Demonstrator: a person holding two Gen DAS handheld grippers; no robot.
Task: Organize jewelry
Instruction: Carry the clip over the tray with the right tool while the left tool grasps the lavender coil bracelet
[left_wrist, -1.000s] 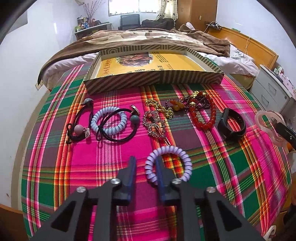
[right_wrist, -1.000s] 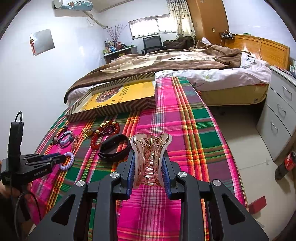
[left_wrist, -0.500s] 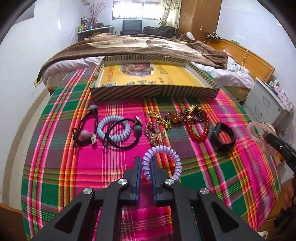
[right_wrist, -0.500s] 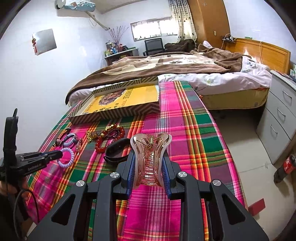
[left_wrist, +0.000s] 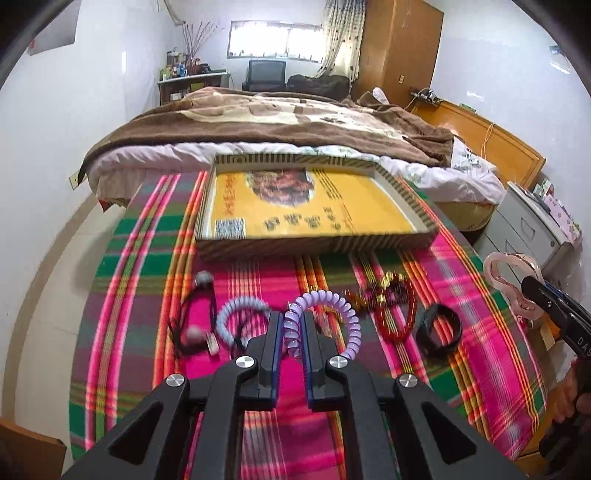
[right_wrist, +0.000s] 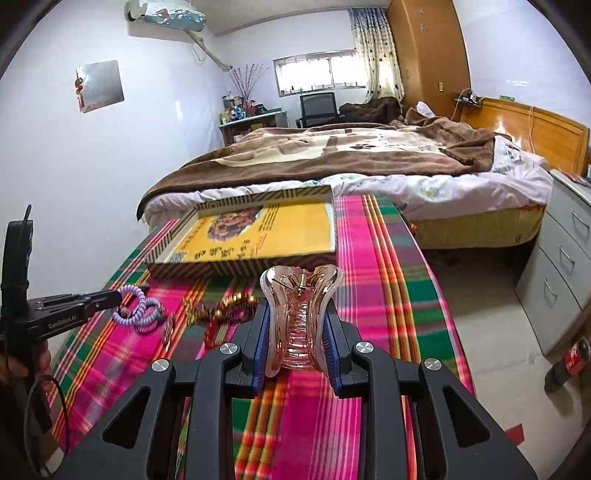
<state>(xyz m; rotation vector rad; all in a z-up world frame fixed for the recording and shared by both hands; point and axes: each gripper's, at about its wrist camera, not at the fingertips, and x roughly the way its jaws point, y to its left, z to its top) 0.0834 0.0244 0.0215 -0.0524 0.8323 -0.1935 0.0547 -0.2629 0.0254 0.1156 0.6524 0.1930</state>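
Purple and coiled, the hair tie (left_wrist: 320, 318) sits pinched between the fingers of your left gripper (left_wrist: 293, 334), which are nearly together on one side of the coil; the rest of the loop sticks out to the right of the fingers. From your right wrist camera the tie (right_wrist: 133, 307) hangs at the tip of that gripper (right_wrist: 110, 295), clear of the plaid cloth (right_wrist: 373, 266) on the worktop.

Your right gripper (right_wrist: 296, 332) has its fingers at a narrow gap, clamped on the pink see-through hair claw (right_wrist: 300, 314), which stands upright between the blue pads. In the left wrist view the claw (left_wrist: 511, 284) shows at the far right edge, over the right side of the worktop.

On the cloth (left_wrist: 140, 273) beyond your left fingers lies a row of pieces, somewhat blurred: a black cord with round beads (left_wrist: 192, 321) at the left, a pale blue coiled hair tie (left_wrist: 242, 314) just beside it, a cluster of gold and red pieces (left_wrist: 380, 291) towards the middle, a red bead bracelet (left_wrist: 397, 325) next, and a black band (left_wrist: 439, 330) furthest right.

Behind them, at the far edge of the worktop, sits the shallow striped box with a yellow floor (left_wrist: 314, 218). A bed with a brown blanket (left_wrist: 280, 118) lies beyond it.
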